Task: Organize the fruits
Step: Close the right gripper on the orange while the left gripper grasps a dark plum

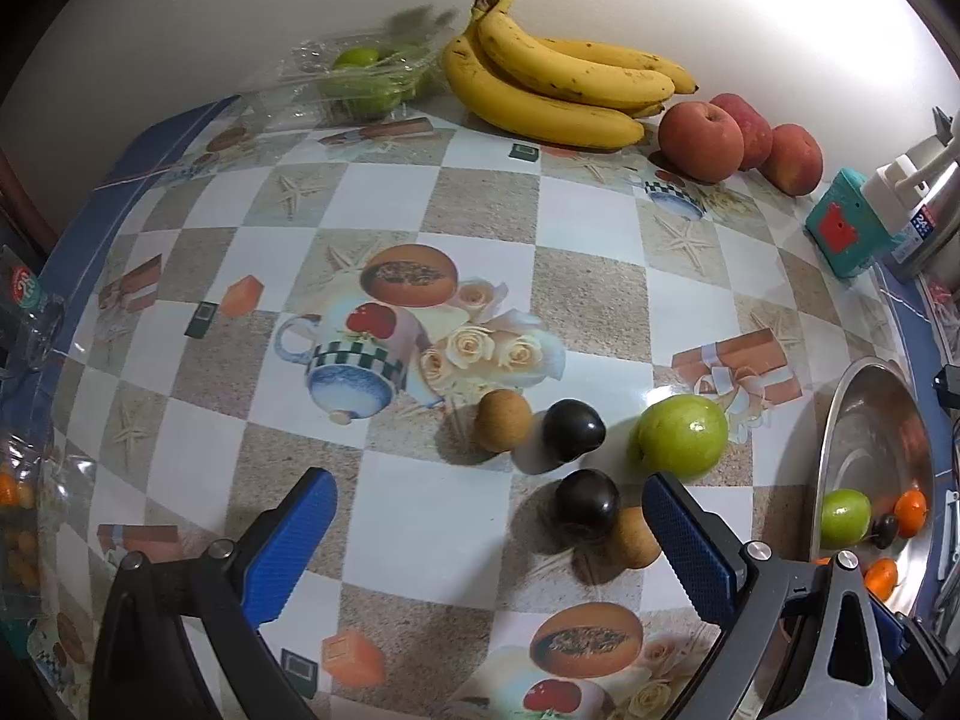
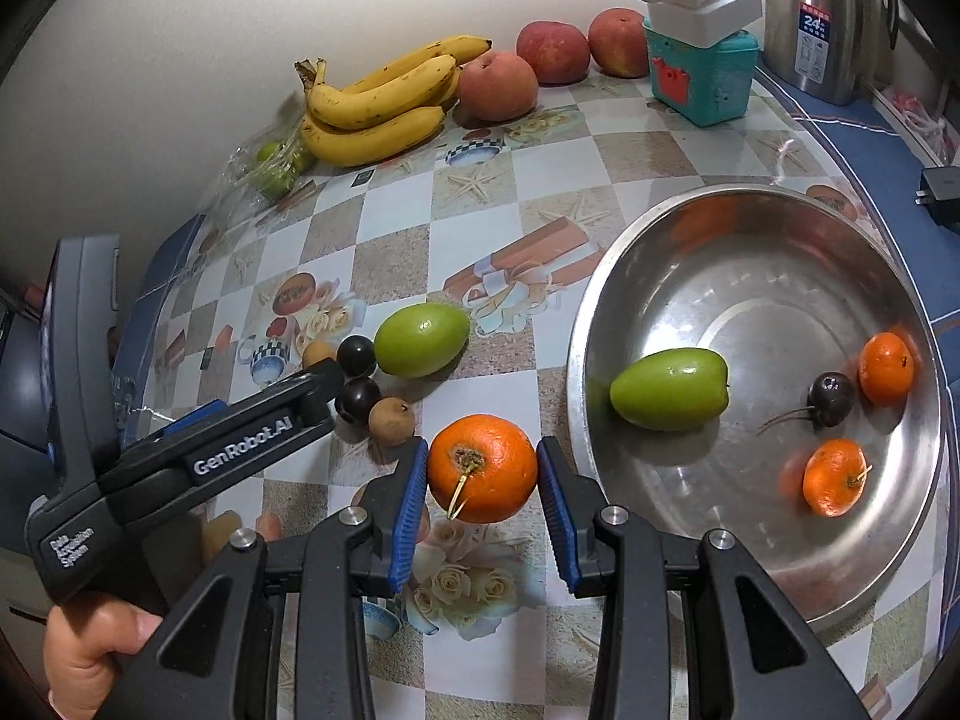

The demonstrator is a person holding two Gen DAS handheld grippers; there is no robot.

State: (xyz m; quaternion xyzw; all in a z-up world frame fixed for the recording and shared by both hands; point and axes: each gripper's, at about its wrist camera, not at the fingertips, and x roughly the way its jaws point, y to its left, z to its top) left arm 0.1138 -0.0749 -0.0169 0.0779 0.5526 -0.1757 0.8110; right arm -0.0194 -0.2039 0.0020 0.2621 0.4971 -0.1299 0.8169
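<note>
Item: orange (image 2: 482, 468), clamped between the right gripper (image 2: 483, 471) pads, lower centre of frame, just left of the steel bowl (image 2: 600, 324).
Left gripper (image 1: 489, 534): jaws apart, empty, above 2 dark plums (image 1: 585, 507) on the counter (image 1: 300, 456).
Risk: round, smooth fruit may slip and roll off before reaching the bowl.

Both handheld tools, the right gripper (image 2: 482, 471) and the left gripper (image 1: 489, 516), are matte black plastic frames with ribbed blue pads lining the jaws and round silver screws at the pivots, the left one bearing white "GenRobot.AI" lettering on its side.
</note>
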